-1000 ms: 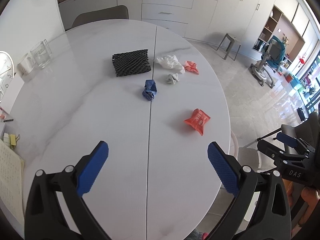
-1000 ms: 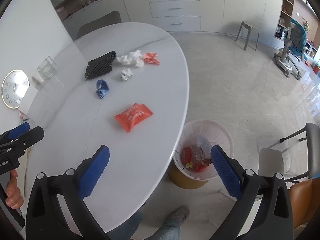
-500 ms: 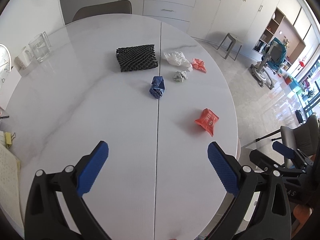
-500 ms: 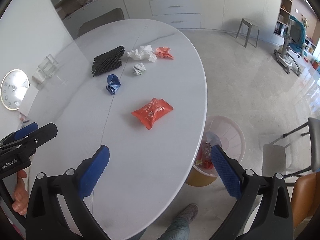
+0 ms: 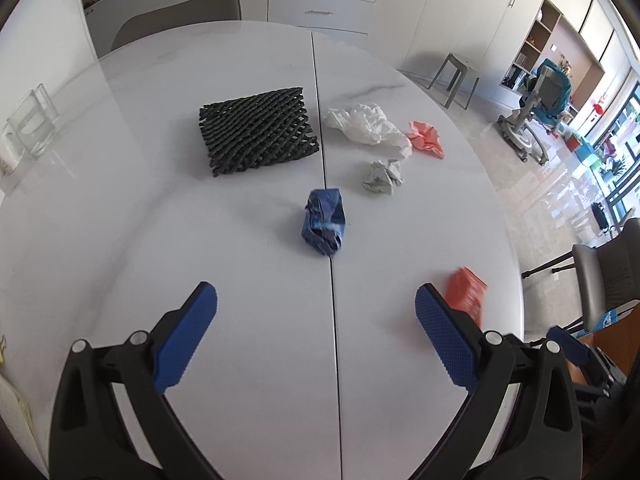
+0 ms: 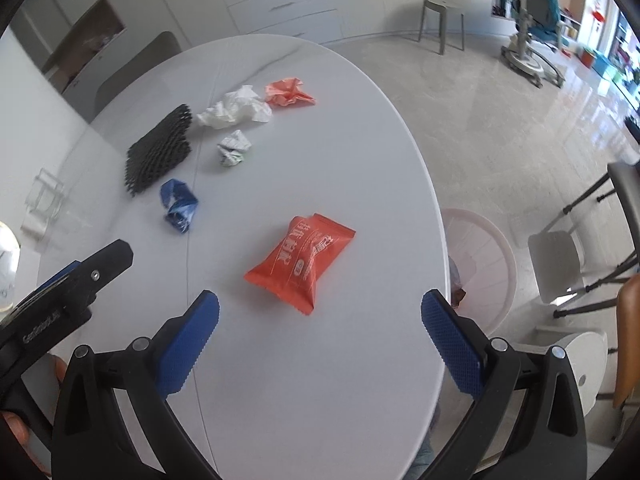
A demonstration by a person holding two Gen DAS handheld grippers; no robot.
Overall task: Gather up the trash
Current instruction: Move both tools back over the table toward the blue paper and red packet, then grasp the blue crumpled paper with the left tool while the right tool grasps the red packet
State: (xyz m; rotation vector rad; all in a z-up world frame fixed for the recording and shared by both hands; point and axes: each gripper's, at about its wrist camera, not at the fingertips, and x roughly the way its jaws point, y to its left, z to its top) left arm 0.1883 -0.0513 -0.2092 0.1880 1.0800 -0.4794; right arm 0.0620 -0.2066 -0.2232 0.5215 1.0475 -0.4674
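Trash lies on the white oval table [image 5: 240, 240]: a crumpled blue wrapper [image 5: 323, 221], a grey paper ball [image 5: 382, 177], a white crumpled bag [image 5: 366, 124], an orange crumpled wrapper [image 5: 426, 139], a black foam net [image 5: 258, 129] and an orange-red snack packet [image 6: 302, 261]. My left gripper [image 5: 316, 312] is open and empty, just short of the blue wrapper. My right gripper [image 6: 320, 320] is open and empty, just short of the orange-red packet. The packet also shows in the left wrist view [image 5: 466, 291]. The left gripper shows at the left of the right wrist view [image 6: 72, 280].
A pale waste basket [image 6: 480, 264] with trash in it stands on the floor by the table's right edge. A glass container [image 5: 30, 124] stands at the table's far left. Chairs [image 6: 580, 256] stand to the right, a grey chair [image 5: 176, 20] at the far side.
Both grippers have moved forward over the table. The blue wrapper is now close to the left gripper and the orange-red packet close to the right one. Both stay open.
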